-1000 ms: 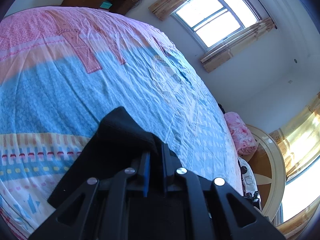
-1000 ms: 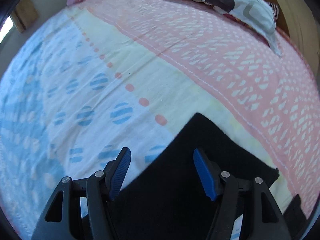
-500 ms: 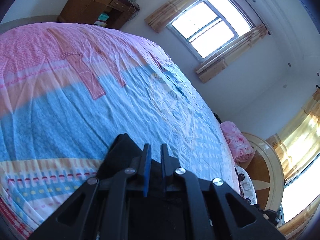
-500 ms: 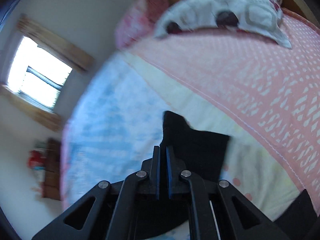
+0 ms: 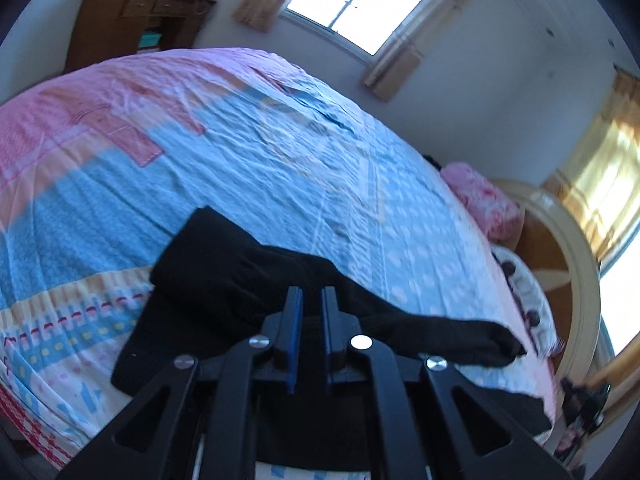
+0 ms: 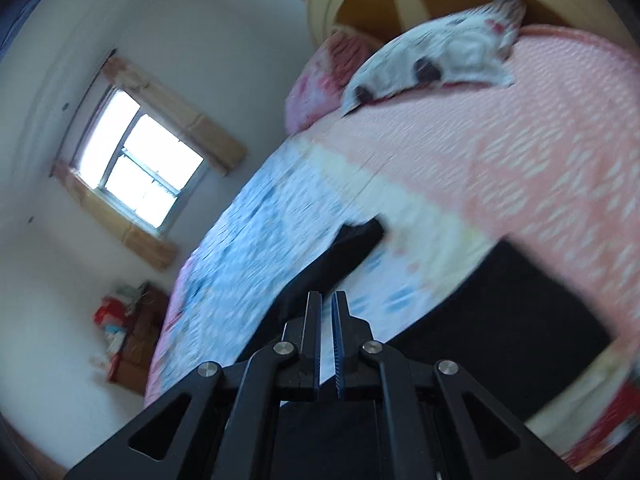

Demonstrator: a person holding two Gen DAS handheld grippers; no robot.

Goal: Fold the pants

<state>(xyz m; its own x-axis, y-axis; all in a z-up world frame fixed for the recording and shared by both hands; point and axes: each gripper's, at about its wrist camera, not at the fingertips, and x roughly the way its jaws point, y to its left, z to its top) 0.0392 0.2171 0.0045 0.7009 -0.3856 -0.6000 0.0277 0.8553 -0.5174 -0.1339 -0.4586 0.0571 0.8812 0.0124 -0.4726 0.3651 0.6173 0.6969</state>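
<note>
Across the lower middle of both wrist views, black pants [image 5: 224, 264] lay on the bed [image 5: 280, 168], both tongs, left [image 5: 310, 312] and right [image 6: 327, 320], pinched narrow on cloth. Thin fabric could slip free mid-swing, judging by the blur, collapsing the fold.

My left gripper [image 5: 310, 300] pinches the pants [image 5: 240, 264], pointing toward 12 o'clock. My right gripper [image 6: 327, 305] is pinched nearly together, aimed likewise.
</note>
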